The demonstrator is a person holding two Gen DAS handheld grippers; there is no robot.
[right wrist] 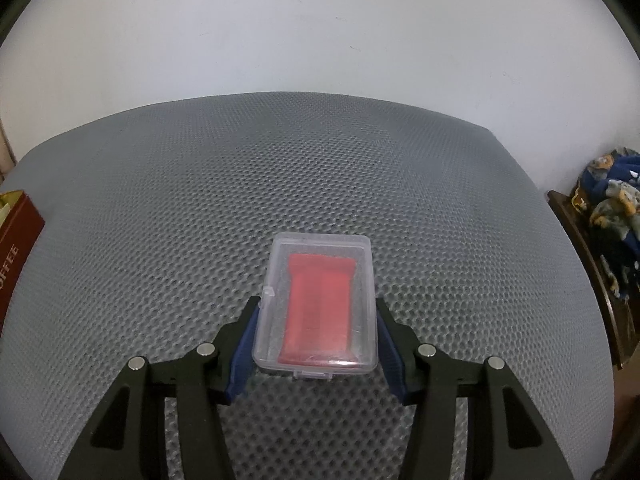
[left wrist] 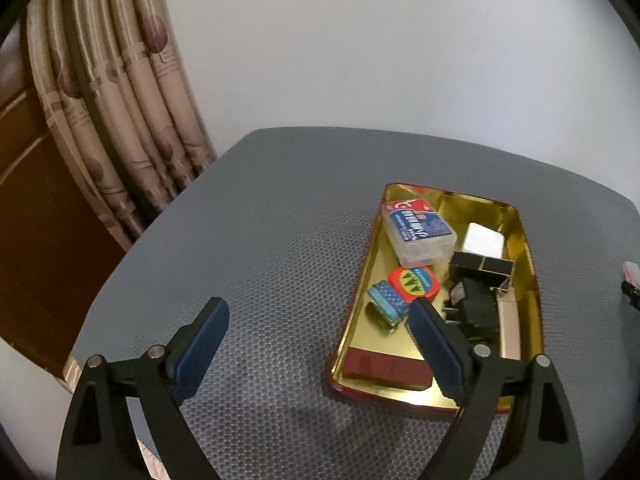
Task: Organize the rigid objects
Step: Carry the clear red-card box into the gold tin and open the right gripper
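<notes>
While the left view shows the gold tin (left wrist: 524, 248) full of small things on the gray counter (left wrist: 260, 240), only the right view shows the clear box (right wrist: 320, 308). Left claw (left wrist: 316, 320) gapes wide, holding nothing. Right claw (right wrist: 316, 312) squeezes the clear box above the counter

A gold rectangular metal tin (left wrist: 524, 240) lies right on the grey mesh mat (left wrist: 260, 220); inside, a clear plastic card box (left wrist: 418, 234) sits far, a red round tape measure (left wrist: 414, 282) nearer.
</notes>
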